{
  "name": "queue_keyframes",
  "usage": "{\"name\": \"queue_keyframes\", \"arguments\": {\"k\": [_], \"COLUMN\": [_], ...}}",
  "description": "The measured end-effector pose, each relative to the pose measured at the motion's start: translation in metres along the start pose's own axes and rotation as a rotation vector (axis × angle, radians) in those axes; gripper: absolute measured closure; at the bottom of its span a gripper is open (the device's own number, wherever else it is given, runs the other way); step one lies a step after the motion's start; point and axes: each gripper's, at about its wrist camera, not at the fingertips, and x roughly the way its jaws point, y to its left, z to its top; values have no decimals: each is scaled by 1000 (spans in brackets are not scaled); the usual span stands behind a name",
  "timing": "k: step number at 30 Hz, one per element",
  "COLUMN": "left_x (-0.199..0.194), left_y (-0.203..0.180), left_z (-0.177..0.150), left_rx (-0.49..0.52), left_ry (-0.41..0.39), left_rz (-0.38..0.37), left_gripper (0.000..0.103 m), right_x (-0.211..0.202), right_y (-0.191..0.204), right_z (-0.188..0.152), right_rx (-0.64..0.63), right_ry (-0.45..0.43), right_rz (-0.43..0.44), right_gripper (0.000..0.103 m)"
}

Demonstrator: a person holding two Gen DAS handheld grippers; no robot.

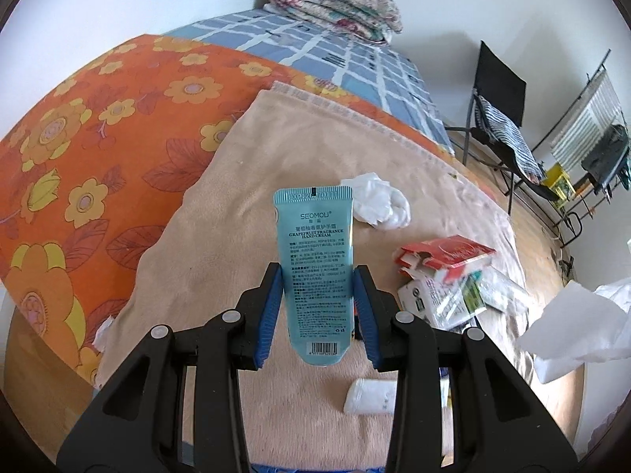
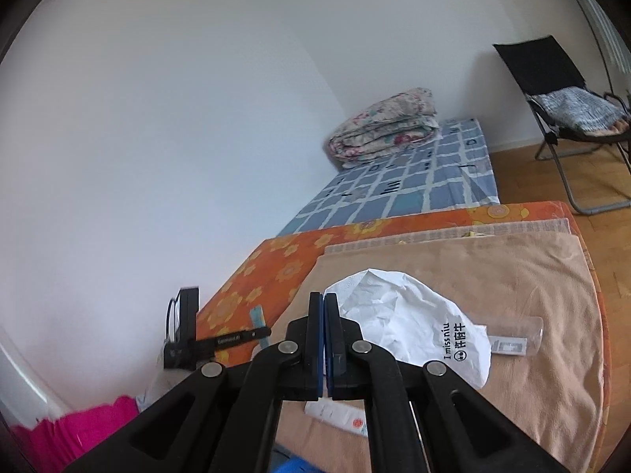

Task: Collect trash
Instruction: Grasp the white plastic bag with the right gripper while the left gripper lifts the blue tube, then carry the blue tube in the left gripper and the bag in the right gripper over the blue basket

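Note:
My left gripper [image 1: 318,276] is shut on a light blue hand cream tube [image 1: 314,244] and holds it upright above the beige blanket [image 1: 221,236]. On the blanket lie a crumpled white tissue [image 1: 380,201], a torn red carton [image 1: 441,256] with clear wrappers [image 1: 469,299], and a small white tube [image 1: 370,396]. My right gripper [image 2: 323,299] is shut on the edge of a white plastic bag [image 2: 410,331] that hangs open over the blanket; the bag also shows at the right in the left wrist view [image 1: 579,331]. A clear tube [image 2: 516,335] lies beyond the bag.
An orange flowered mattress [image 1: 79,149] and a blue checked one [image 1: 323,51] with a folded quilt [image 1: 335,0] lie behind. A black folding chair [image 1: 501,118] and a drying rack [image 1: 591,138] stand on the wooden floor at right. A pink thing [image 2: 79,429] is at lower left.

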Motion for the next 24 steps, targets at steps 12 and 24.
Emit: {"name": "queue_keyframes", "arguments": {"k": [12, 24], "left_x": [-40, -67], "left_y": [-31, -64], "left_z": [-36, -84], "left_rx": [101, 200], "left_ry": [-17, -16], "left_rz": [-58, -105], "left_gripper": [66, 66], "right_x": [-34, -48], "right_y": [27, 47], "right_z": [-43, -91], "right_rx": [-39, -46], "right_ry": [40, 120], "right_rz": [115, 236], "right_gripper": [103, 103]}}
